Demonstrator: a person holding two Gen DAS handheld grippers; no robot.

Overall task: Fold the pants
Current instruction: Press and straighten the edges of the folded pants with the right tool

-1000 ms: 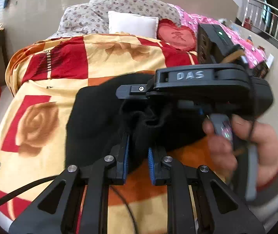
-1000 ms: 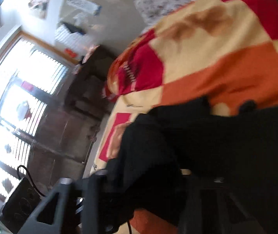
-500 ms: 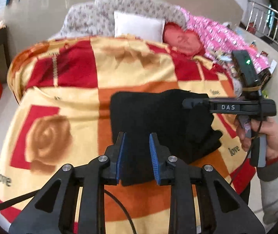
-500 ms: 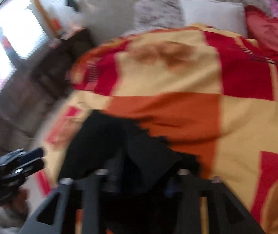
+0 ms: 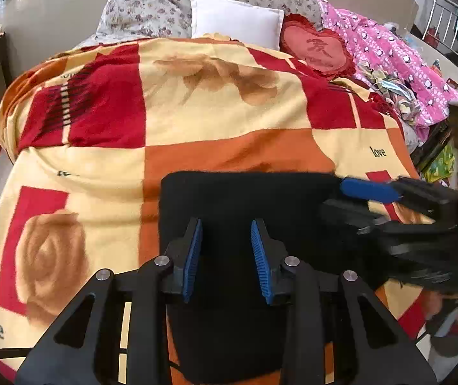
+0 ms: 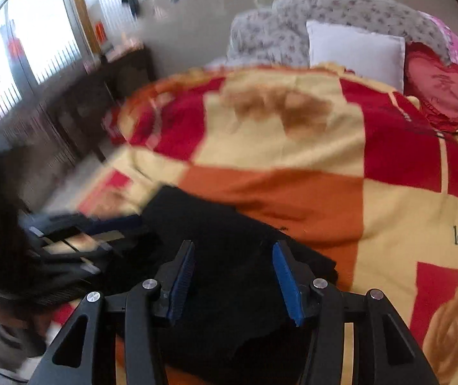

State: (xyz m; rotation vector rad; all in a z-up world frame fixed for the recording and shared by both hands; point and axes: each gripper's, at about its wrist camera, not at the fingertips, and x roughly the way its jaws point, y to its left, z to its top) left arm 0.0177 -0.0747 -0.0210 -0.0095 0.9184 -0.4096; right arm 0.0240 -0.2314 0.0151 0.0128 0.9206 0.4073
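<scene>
- left gripper (image 5: 225, 256), black frame with blue ribbed pads: released, jaws apart, nothing between them; hovers over the near half of the pants.
- black soft-fabric pants (image 5: 248, 211): a folded, roughly rectangular block lying flat on the checked red, orange and cream fleece blanket (image 5: 100, 166), at 6 o'clock in both wrist views.
- right gripper (image 6: 233, 284), same black-and-blue build: released, empty, jaws wide; sits at the 3 o'clock edge of the pants, blurred in the left view.
- step in hand, my read: fold looks laid, now tidy. Do it well by pressing flat with jaws apart, squaring the right edge to the block, and lifting straight off so the pads do not drag the top layer.
- versus a second ago: right gripper then clenched bunched black cloth lifted close to the left camera; cloth is now let go and lies flat. Left jaws have spread from a narrower gap. Both tools have pulled back.
</scene>
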